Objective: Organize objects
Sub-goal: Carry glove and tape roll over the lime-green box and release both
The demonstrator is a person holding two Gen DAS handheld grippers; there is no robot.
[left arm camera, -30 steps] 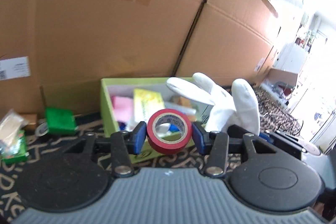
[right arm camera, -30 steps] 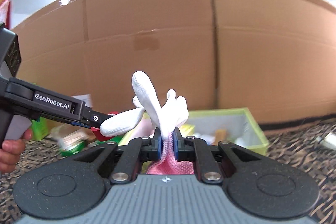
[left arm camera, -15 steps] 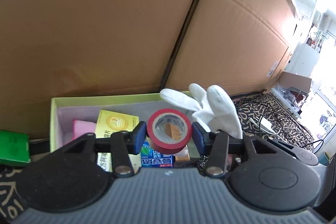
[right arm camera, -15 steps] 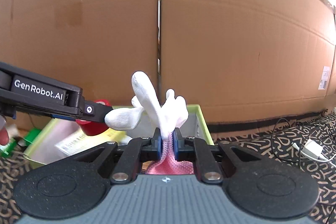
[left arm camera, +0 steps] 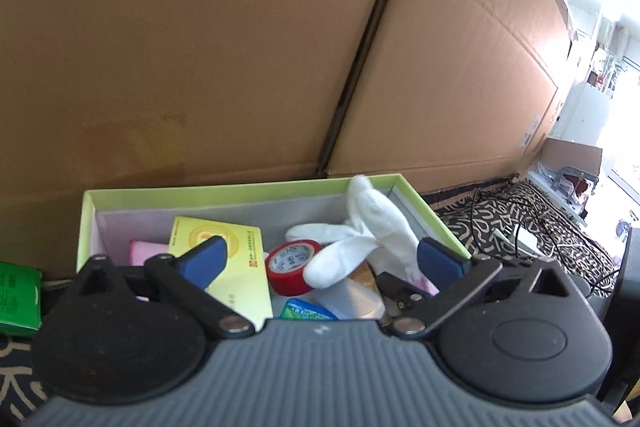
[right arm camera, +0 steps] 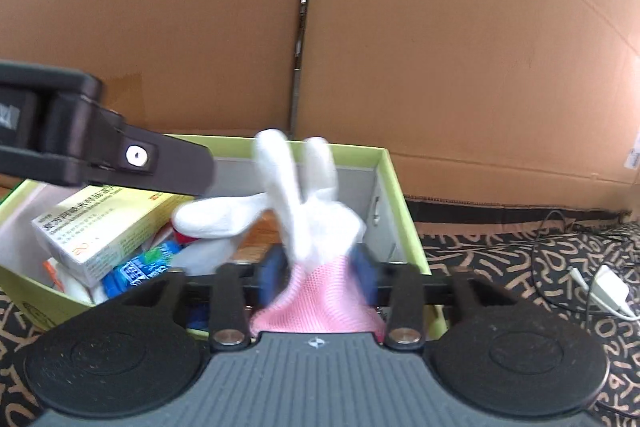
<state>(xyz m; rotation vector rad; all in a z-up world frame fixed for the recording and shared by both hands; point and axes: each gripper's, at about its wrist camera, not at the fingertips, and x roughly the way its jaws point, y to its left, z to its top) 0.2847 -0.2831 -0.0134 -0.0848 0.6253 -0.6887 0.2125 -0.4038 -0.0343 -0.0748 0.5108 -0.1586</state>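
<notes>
Left wrist alone shows red tape (left arm camera: 293,265) boxed, left fingers opening empty; right fingers opening around glove (right arm camera: 316,227).

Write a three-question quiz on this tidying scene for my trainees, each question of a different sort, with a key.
1. True or false: the red tape roll is inside the green box.
2. The white glove has a cuff coloured: A pink, B blue, C black.
3. Fill in: in the left wrist view, the yellow carton lies to the ___ of the tape.

Key: 1 true; 2 A; 3 left.
</notes>
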